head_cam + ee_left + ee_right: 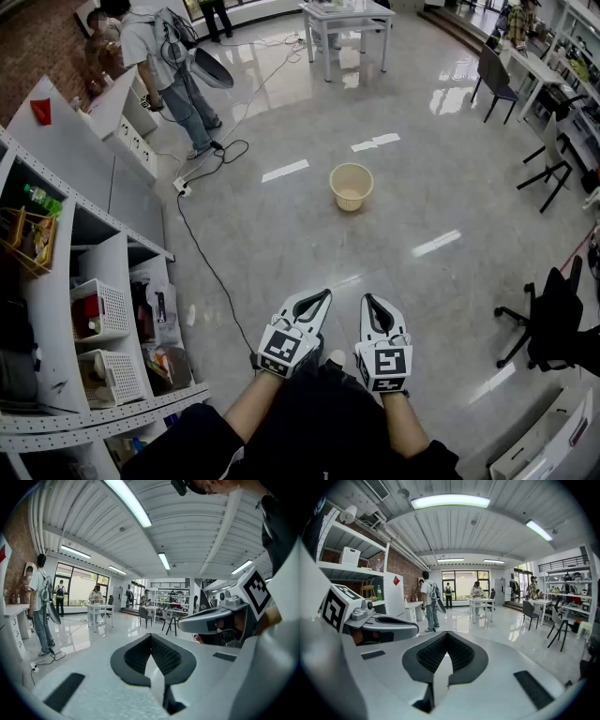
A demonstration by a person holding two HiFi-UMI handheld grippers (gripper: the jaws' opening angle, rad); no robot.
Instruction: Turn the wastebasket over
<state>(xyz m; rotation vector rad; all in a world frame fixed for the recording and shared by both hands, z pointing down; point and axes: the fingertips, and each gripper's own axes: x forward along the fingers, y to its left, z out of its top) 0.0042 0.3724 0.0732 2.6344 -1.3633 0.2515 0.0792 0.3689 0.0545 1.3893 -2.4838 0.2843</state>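
Left gripper (325, 296), right gripper (369, 301) over glossy floor (281, 239); wastebasket (352, 187) upright.

The floor (450, 159) is glossy grey, mirroring the lights. The wastebasket (352, 186), far ahead, looks like smooth beige plastic. The left hand-held gripper (324, 295) and right hand-held gripper (369, 300) have matt white plastic shells with dark ribbed pads (464, 654). At left, the shelf (66, 150) is white perforated metal; the far-left wall (33, 37) is rough brick.

the wastebasket (352, 186) stands on the floor (281, 234), well ahead of the left gripper (322, 295) and right gripper (369, 300), which are side by side; shelves (94, 202) line the left, a table (347, 14) stands far behind, a chair (551, 314) at right
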